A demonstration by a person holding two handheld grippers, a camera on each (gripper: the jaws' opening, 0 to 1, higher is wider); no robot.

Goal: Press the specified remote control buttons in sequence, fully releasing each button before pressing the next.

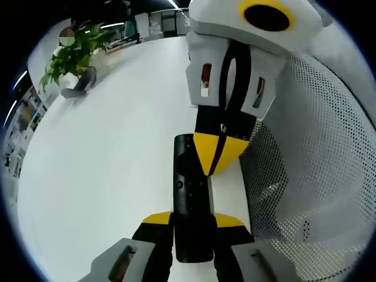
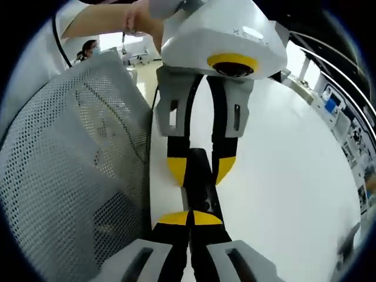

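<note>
A black remote control (image 1: 189,188) lies lengthwise on the white table (image 1: 106,164). My left gripper (image 1: 192,220) is shut on its near end, one yellow-tipped jaw on each long side. My right gripper (image 1: 218,154) comes in from the opposite side with its yellow tips pressed together, pointing down onto the remote's far button area; contact looks likely. In the right gripper view my right gripper (image 2: 189,218) is shut with nothing between its fingers, its tips over the remote (image 2: 200,187). The left gripper (image 2: 201,169) faces it, clamping the remote's sides.
A grey perforated mesh chair back (image 1: 317,164) (image 2: 70,170) stands close along one side of the grippers. A green potted plant (image 1: 73,53) sits at the table's far edge. A person's arm (image 2: 106,17) reaches over the left gripper. Open tabletop (image 2: 294,176) lies on the other side.
</note>
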